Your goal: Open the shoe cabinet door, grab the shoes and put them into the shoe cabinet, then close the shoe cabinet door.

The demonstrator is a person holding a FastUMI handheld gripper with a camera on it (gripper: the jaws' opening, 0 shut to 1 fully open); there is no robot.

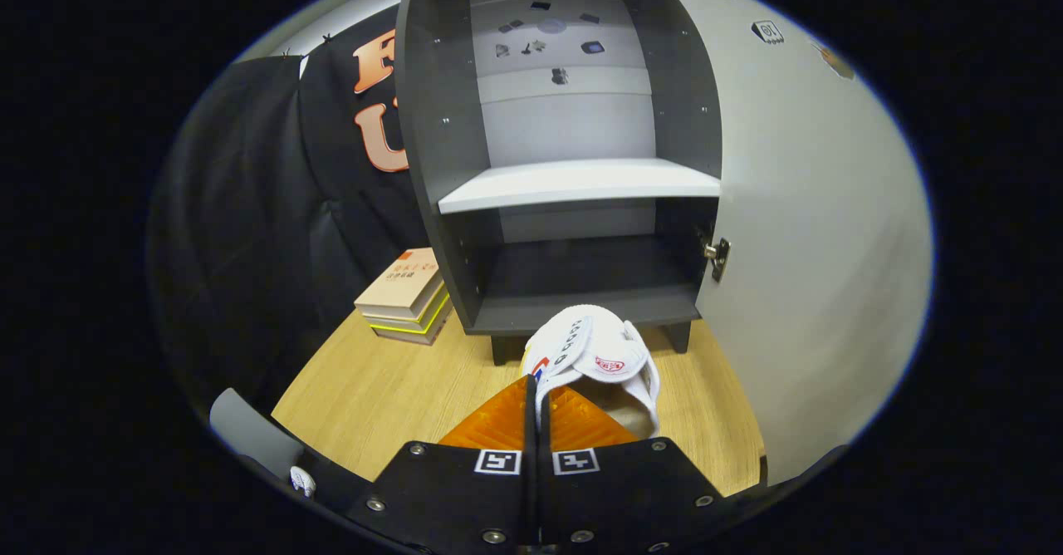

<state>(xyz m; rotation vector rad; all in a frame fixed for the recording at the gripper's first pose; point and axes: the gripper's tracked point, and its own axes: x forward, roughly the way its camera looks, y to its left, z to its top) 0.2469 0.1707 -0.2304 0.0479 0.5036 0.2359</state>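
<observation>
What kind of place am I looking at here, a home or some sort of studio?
Probably a staged recording booth, not a home: black cloth wall, a small dark grey shoe cabinet with its white door open on a wooden tabletop, stacked books beside it. The gripper is shut on a white shoe.

The gripper (pixel 533 410) has ridged, wedge-shaped fingers (pixel 490 430), black mounting plates with silver screws, and two square black-and-white markers.
</observation>
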